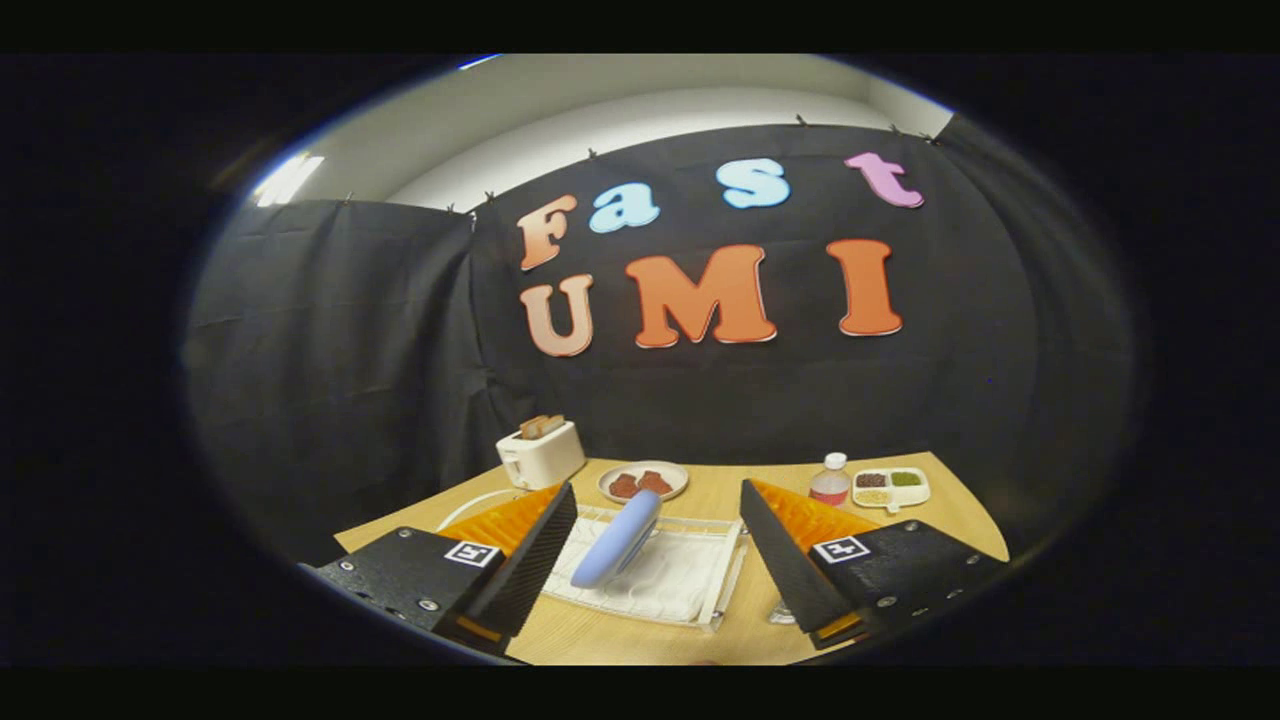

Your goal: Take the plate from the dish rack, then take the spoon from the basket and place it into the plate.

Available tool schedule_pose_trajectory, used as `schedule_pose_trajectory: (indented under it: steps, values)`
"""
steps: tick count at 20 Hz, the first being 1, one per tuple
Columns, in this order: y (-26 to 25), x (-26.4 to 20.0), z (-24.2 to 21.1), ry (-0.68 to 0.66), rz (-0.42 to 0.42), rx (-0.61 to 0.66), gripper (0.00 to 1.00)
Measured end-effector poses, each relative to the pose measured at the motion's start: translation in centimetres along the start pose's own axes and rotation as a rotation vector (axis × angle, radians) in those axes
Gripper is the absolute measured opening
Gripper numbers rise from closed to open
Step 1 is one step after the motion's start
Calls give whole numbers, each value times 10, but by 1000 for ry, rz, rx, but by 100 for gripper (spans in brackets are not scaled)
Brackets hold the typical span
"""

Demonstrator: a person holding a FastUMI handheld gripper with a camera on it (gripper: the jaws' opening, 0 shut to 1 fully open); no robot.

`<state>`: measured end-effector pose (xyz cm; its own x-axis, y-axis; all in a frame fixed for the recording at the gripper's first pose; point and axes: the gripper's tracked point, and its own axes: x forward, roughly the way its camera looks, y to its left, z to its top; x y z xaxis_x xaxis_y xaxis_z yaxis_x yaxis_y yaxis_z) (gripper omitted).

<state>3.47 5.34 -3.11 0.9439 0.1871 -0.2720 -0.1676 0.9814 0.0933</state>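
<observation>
A pale blue plate (pixel 618 540) stands on its edge in a white dish rack (pixel 690 585) on the wooden table. My gripper (pixel 655 570) hangs above the rack with its fingers spread wide, open. The plate sits in the gap between the fingers, nearer the left finger (pixel 520 560) and touching neither. Part of the rack's right side lies behind the right finger (pixel 790 560). I cannot make out a spoon or a basket.
At the back of the table (pixel 720 490) stand a white toaster (pixel 541 452) with toast, a plate of brown food (pixel 643 482), a small bottle (pixel 830 481) and a divided white tray (pixel 891 487). A white cord runs left of the rack.
</observation>
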Motion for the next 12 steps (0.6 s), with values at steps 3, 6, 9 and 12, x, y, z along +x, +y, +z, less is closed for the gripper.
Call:
schedule_pose_trajectory:
  steps: [3,6,9,12]
  values:
    - [3,18,-10,108,39,43,97]
    - [2,37,-18,219,38,80,95]
    - [0,58,-33,340,23,116,92]
    - [9,74,-63,493,48,167,88]
